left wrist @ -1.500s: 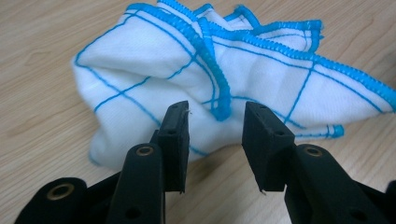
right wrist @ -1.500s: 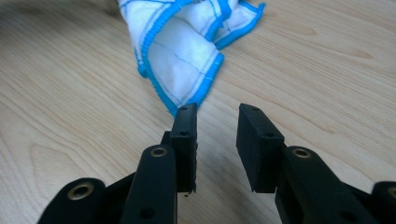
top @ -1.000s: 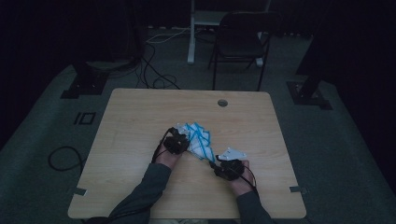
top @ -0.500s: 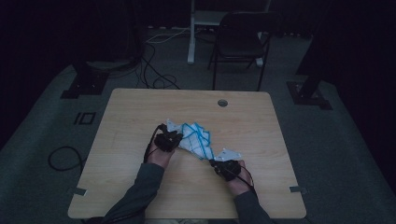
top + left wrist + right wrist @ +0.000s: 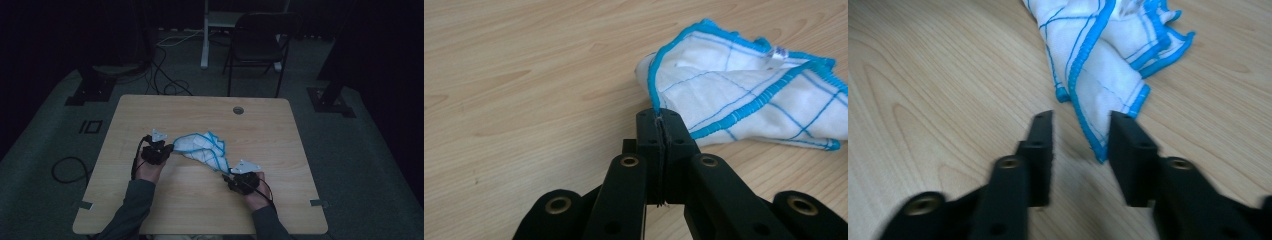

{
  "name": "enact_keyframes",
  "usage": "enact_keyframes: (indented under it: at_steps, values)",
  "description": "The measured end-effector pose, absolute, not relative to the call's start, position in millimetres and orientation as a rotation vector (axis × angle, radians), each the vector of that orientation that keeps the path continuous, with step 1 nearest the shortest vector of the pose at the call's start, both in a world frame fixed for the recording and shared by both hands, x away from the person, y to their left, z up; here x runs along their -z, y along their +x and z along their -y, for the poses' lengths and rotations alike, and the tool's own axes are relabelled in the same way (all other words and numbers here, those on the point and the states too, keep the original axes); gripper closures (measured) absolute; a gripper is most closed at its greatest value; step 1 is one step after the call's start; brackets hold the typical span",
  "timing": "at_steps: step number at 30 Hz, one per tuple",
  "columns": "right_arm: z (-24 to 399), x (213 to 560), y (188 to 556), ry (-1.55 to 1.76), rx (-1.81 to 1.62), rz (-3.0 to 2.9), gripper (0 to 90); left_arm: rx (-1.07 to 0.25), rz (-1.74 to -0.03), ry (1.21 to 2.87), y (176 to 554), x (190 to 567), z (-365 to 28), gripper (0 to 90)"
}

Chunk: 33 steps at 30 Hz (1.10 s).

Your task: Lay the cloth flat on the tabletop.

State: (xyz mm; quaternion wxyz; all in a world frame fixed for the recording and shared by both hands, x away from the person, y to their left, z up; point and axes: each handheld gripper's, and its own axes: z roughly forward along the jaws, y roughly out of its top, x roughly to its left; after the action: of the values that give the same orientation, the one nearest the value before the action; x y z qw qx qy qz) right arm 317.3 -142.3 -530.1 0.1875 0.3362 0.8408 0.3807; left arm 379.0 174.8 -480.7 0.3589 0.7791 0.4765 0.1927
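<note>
A white cloth with blue grid lines and a blue hem lies rumpled on the wooden table, stretched between my two hands. My left gripper is shut on the hem at the cloth's left corner; in the left gripper view the jaws pinch the blue edge and the cloth trails off to the right. My right gripper sits at the cloth's lower right end. Its jaws have just been opening, and the corner of the cloth lies loose between them, close to the right jaw.
A round cable hole sits near the table's far edge. Beyond the table stand a dark folding chair and a white post. Cables and stand bases lie on the dim floor.
My left gripper has moved left with the cloth's corner in it, drawing the cloth out longer. The right hand has stayed where it was.
</note>
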Motion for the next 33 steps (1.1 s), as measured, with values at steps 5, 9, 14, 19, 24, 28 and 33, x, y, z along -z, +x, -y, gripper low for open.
enact_keyframes:
  at_steps: [5,9,14,19,24,28,33]
  values:
    - [138,536,323,0.947,-1.014,-2.374,68.1,-0.49,-1.242,2.008,377,483,-182,89.5]
    - [144,538,327,0.976,-1.009,-2.38,88.0,-0.481,-1.268,2.004,374,488,-190,89.5]
    - [146,531,322,0.968,-1.056,-2.368,90.0,-0.484,-1.285,2.013,367,491,-198,89.6]
    - [146,527,313,0.964,-1.1,-2.374,90.0,-0.485,-1.303,2.022,360,495,-206,89.5]
    - [143,531,295,0.943,-1.099,-2.4,90.0,-0.462,-1.365,2.033,351,505,-223,89.3]
    - [144,533,292,0.94,-1.088,-2.401,90.0,-0.454,-1.37,2.036,346,507,-229,85.6]
    - [146,530,296,0.96,-1.09,-2.367,80.5,-0.48,-1.345,2.036,337,503,-232,80.3]
